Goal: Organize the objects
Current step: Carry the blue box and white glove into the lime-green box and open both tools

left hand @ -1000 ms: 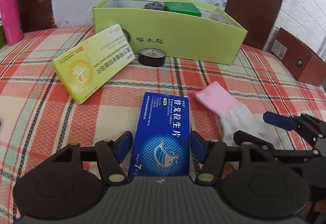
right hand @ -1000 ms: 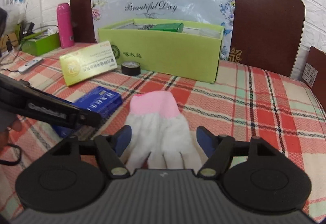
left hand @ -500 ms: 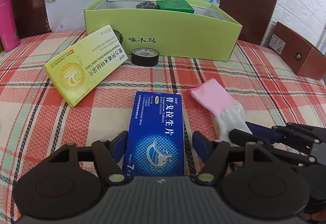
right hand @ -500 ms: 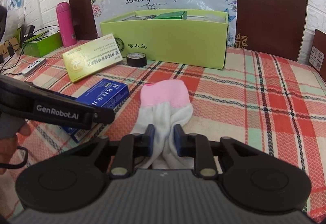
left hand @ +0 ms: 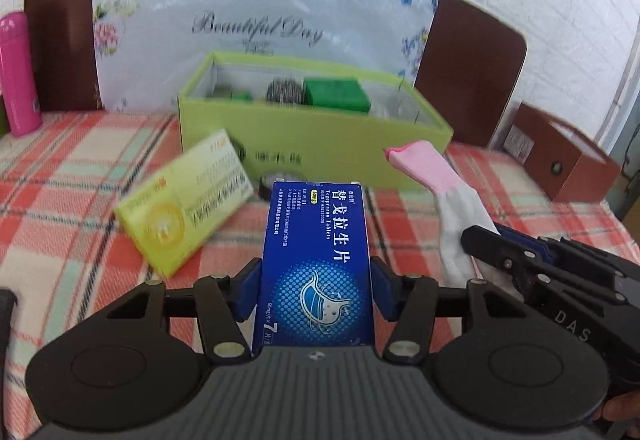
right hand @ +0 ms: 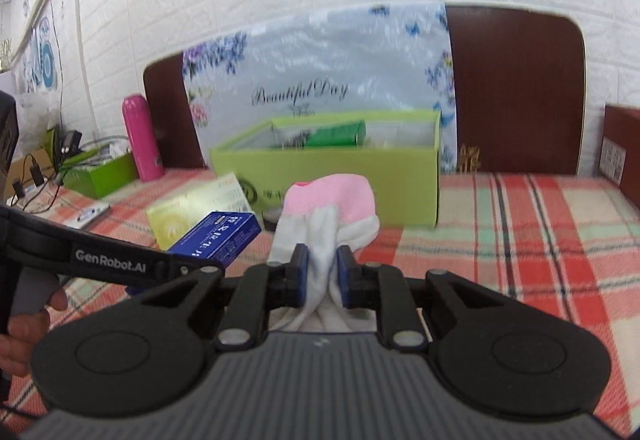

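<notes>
Aloft, blue tablet box (left hand: 316, 268) in left gripper (left hand: 316, 290), glove (right hand: 326, 224) (pink-cuffed) in right gripper (right hand: 322, 274).

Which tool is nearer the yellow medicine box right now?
Left. The left tool, shut on the blue tablet box, is just right of the yellow medicine box. The right tool, clamping the glove, sits farther right, beyond the left one.
</notes>
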### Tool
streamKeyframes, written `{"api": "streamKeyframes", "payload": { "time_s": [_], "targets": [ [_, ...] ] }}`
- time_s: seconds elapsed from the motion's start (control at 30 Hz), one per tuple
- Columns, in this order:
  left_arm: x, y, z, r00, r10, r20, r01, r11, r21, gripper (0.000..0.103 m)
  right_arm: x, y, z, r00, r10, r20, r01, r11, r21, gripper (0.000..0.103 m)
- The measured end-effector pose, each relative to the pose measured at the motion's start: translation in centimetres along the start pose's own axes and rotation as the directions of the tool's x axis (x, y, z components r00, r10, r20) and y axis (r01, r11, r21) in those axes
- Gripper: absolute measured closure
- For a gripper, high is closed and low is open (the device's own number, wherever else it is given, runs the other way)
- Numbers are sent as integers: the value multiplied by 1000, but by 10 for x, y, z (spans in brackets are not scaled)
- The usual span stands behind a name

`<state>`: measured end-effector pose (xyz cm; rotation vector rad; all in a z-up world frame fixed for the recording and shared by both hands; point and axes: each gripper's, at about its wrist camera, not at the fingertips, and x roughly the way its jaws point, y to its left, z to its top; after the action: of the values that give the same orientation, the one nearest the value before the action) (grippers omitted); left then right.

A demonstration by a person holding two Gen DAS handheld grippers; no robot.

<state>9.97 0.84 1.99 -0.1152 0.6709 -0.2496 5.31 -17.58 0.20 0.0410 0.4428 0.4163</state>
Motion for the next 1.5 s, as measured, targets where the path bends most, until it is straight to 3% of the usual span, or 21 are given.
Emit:
{"api": "streamKeyframes", "payload": {
  "time_s": [0.17, 0.3, 0.6, 0.87, 1.0, 1.03, 1.07, 1.1, 1.13, 1.2, 1.27, 1.3, 1.33, 1.4, 1.5],
  "targets": [
    [-11, 6, 46, 995, 2, 103, -3, 1000, 5, 44, 0, -3, 33, 996, -15, 92, 17, 1000, -22, 88],
    [-11, 13, 85, 982, 43, 184, -46, 999, 13, 44, 10, -7, 60, 988, -56, 145, 63, 997, -39, 88],
    [28, 27, 146, 964, 105, 244, -101, 994, -30, 44, 66, -11, 110, 963, -124, 238, 149, 985, -91, 88],
    [84, 43, 159, 975, 124, 183, -112, 991, -72, 44, 128, -27, 113, 966, -164, 202, 193, 972, -135, 88],
    [112, 46, 150, 978, 131, 161, -123, 991, -59, 42, 162, -35, 99, 977, -183, 107, 198, 968, -154, 87],
    [118, 46, 146, 979, 137, 150, -132, 990, -44, 33, 170, -35, 94, 980, -188, 72, 198, 964, -179, 85],
    [123, 46, 141, 979, 155, 135, -152, 988, -35, 30, 176, -35, 90, 979, -198, 45, 203, 958, -204, 82],
    [125, 46, 137, 978, 165, 129, -162, 986, -30, 30, 179, -34, 85, 974, -219, 49, 225, 947, -229, 70],
    [125, 48, 133, 979, 158, 131, -156, 987, -26, 29, 175, -33, 81, 966, -245, 82, 258, 937, -236, 56],
    [123, 51, 128, 981, 142, 132, -138, 990, -43, 29, 163, -35, 77, 953, -270, 137, 295, 931, -216, 52],
    [121, 54, 126, 982, 145, 124, -137, 988, -72, 28, 153, -37, 77, 951, -266, 155, 292, 939, -181, 52],
    [119, 54, 126, 982, 144, 123, -134, 987, -83, 27, 149, -37, 78, 950, -270, 157, 295, 940, -171, 57],
    [117, 54, 126, 982, 144, 123, -133, 987, -92, 26, 149, -37, 79, 949, -277, 149, 300, 938, -175, 71],
    [114, 51, 126, 981, 149, 121, -137, 986, -97, 24, 151, -37, 79, 953, -277, 121, 297, 935, -196, 81],
    [105, 43, 125, 977, 163, 137, -153, 985, -78, 19, 160, -36, 79, 959, -269, 93, 283, 935, -214, 82]
  ]
}}
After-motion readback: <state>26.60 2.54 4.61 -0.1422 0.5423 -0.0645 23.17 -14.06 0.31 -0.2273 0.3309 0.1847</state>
